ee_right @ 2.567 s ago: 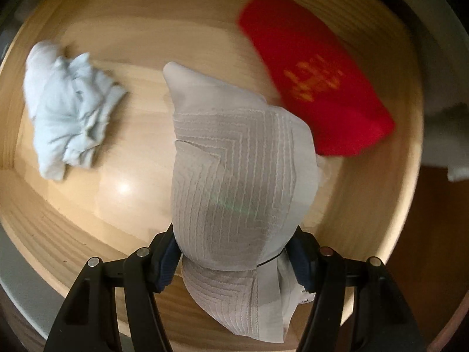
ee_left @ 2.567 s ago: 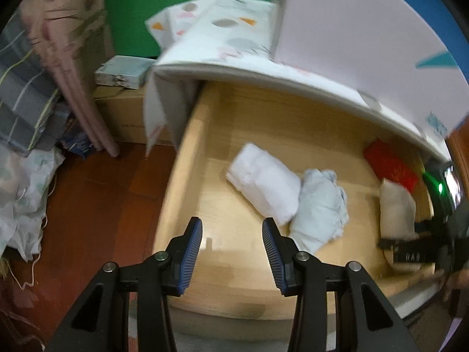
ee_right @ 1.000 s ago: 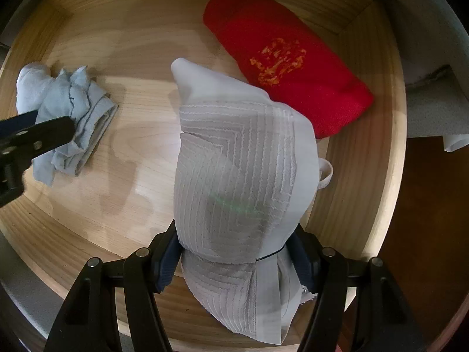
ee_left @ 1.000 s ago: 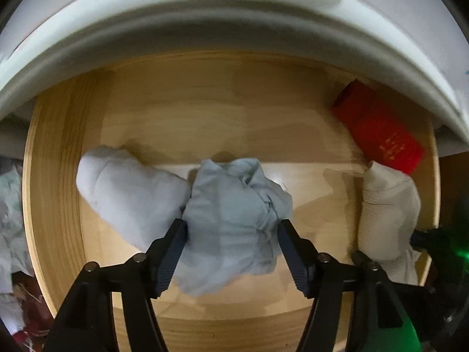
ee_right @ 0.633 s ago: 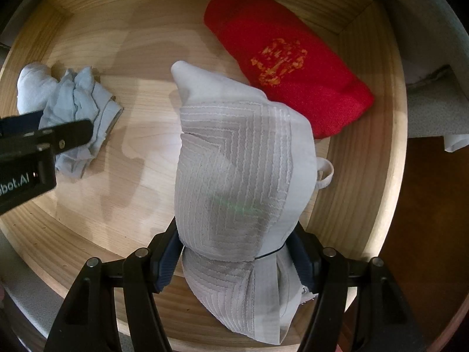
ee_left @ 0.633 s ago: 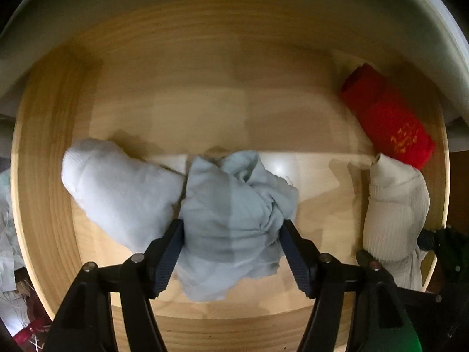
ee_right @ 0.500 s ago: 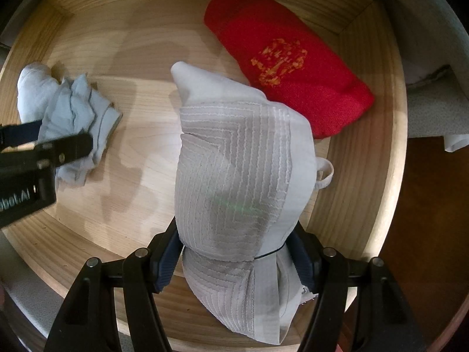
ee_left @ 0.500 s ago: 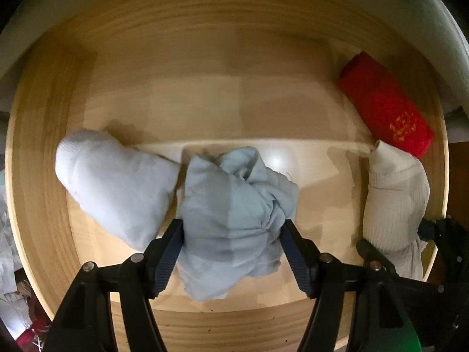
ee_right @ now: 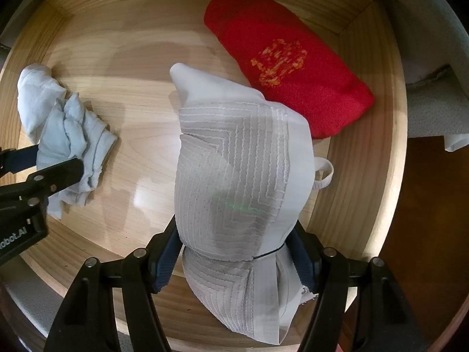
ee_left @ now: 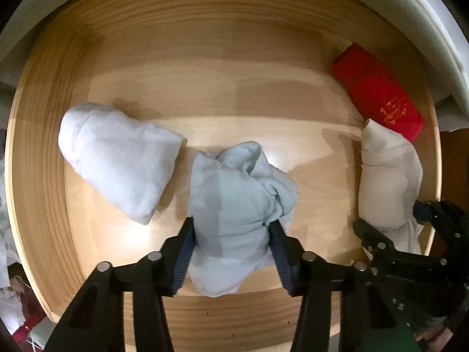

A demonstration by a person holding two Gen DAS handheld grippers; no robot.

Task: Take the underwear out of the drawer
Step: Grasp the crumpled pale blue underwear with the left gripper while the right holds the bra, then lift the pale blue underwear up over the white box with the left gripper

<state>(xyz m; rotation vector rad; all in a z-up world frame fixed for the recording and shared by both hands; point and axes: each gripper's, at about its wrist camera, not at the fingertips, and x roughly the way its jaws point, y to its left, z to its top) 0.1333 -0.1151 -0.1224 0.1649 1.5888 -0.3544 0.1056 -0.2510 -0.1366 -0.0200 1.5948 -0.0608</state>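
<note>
An open wooden drawer (ee_left: pixel 47 158) holds several folded garments. My left gripper (ee_left: pixel 233 252) is shut on a crumpled pale blue underwear (ee_left: pixel 237 193) at the drawer's front middle. My right gripper (ee_right: pixel 237 264) is shut on a cream ribbed underwear (ee_right: pixel 234 176), which also shows at the right in the left wrist view (ee_left: pixel 387 182). A white folded garment (ee_left: pixel 117 158) lies left of the blue one. A red folded garment (ee_right: pixel 287 61) lies at the back right corner. The left gripper shows at the left edge of the right wrist view (ee_right: pixel 44 173).
The white cabinet front (ee_left: pixel 410 3) overhangs the drawer's back. The drawer's right wall (ee_right: pixel 366 152) is close to the cream garment. Dark wooden floor (ee_right: pixel 425 205) lies to the right of the drawer. Loose cloth lies on the floor at the left (ee_left: pixel 6 249).
My left gripper moved into the drawer and its jaws closed in on the pale blue underwear, squeezing it. My right gripper kept its hold on the cream underwear and barely moved.
</note>
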